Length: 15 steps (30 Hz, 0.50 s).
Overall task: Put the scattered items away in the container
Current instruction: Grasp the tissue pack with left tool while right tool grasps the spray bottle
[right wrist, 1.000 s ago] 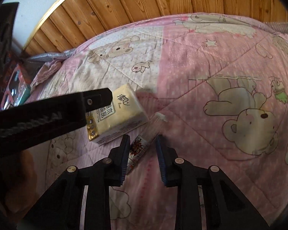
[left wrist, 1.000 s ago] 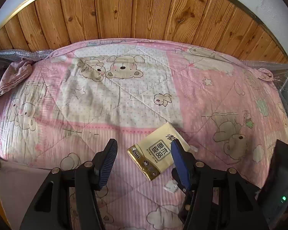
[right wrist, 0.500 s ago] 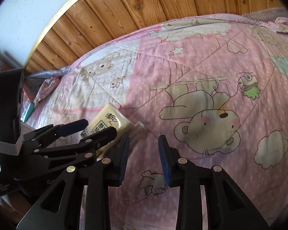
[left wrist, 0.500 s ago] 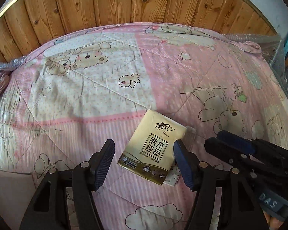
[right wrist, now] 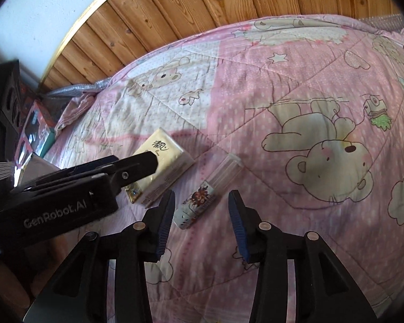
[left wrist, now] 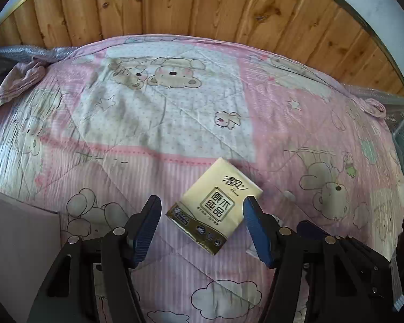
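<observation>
While both jaws are spread empty, the tissue pack (left wrist: 215, 210) (at 12 o'clock) should be straddled squarely by the left gripper (left wrist: 202, 224), the tube (right wrist: 210, 192) by the right gripper (right wrist: 200, 222).

Left black plastic two-finger gripper (left wrist: 202, 227): angular triangulated frame with cut-outs, silver round screw heads at finger joints, dark blue ribbed rubber pads (left wrist: 145, 230) on inner finger faces. Right black plastic two-finger gripper (right wrist: 200, 222): same build, same silver screws, same blue ribbed pads (right wrist: 164, 222). Left unit body carries grey "GenRobot.AI" lettering (right wrist: 55, 215); white ribbed band at rear
</observation>
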### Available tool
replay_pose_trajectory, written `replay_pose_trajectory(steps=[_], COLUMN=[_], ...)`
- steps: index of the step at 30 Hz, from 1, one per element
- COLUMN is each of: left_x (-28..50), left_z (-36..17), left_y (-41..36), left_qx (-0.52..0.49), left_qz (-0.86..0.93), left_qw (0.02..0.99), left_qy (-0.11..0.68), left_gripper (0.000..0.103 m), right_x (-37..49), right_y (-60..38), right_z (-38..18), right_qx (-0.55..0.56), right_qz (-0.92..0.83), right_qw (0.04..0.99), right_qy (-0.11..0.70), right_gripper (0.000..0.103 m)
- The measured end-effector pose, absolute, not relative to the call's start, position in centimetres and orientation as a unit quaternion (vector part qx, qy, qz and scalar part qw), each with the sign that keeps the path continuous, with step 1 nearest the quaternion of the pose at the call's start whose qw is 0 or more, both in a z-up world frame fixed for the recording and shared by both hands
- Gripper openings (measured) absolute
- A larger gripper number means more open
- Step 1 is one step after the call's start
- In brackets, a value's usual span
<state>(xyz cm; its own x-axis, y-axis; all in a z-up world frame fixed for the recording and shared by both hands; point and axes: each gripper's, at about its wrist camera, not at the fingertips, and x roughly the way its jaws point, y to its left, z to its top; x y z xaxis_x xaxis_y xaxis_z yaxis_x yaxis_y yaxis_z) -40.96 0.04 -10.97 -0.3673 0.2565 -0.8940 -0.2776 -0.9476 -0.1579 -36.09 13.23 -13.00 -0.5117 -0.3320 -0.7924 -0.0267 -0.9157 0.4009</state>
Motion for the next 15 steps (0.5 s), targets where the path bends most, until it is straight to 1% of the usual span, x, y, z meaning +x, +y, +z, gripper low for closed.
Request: replay_pose_trajectory(steps=[3,4,6,7,9,11,13,15], left_x=[-41.0,-41.1,-41.1,-41.0,-41.0,-41.3,-41.7,-42.0], left_z=[-11.1,-11.4,-12.0,-12.2,-12.4,-12.8,-13.3,-14.3], left_y=[1.5,1.8,2.4,2.7,2.9,2.5,2.3,2.3], left_qx=[-0.538,-0.541,-0.541,-0.535,-0.533,-0.534,-0.541,-0.556], left_qz=[0.82,0.816,0.816,0.82,0.822,0.825,0.822,0.813], left_qw=[0.192,0.2,0.192,0.182,0.173,0.157,0.152,0.152], left_qy=[0.035,0.04,0.065,0.085,0.101,0.099,0.091,0.086], left_gripper=[0.065,0.066,0.067,0.067,0.067,0.067,0.067,0.067], right_x=[-36.8,-36.8,-37.0,-36.9,-36.7,-36.5,-36.5,-36.7], right_y=[11.5,11.1,11.4,12.2,14.2,16.1,17.1,17.2], right_z=[-13.8,-13.7,-13.6,-13.5,-13.6,-13.7,-13.9,-13.8], right_qx=[0.484,0.481,0.493,0.496,0.499,0.497,0.498,0.493], right_qz=[-0.856,-0.863,-0.859,-0.858,-0.859,-0.858,-0.855,-0.856], right_qw=[0.091,0.083,0.07,0.062,0.042,0.031,0.038,0.042], right_qy=[-0.155,-0.131,-0.114,-0.116,-0.109,-0.124,-0.14,-0.149], right_gripper=[0.049,0.044,0.027,0.024,0.022,0.019,0.019,0.024])
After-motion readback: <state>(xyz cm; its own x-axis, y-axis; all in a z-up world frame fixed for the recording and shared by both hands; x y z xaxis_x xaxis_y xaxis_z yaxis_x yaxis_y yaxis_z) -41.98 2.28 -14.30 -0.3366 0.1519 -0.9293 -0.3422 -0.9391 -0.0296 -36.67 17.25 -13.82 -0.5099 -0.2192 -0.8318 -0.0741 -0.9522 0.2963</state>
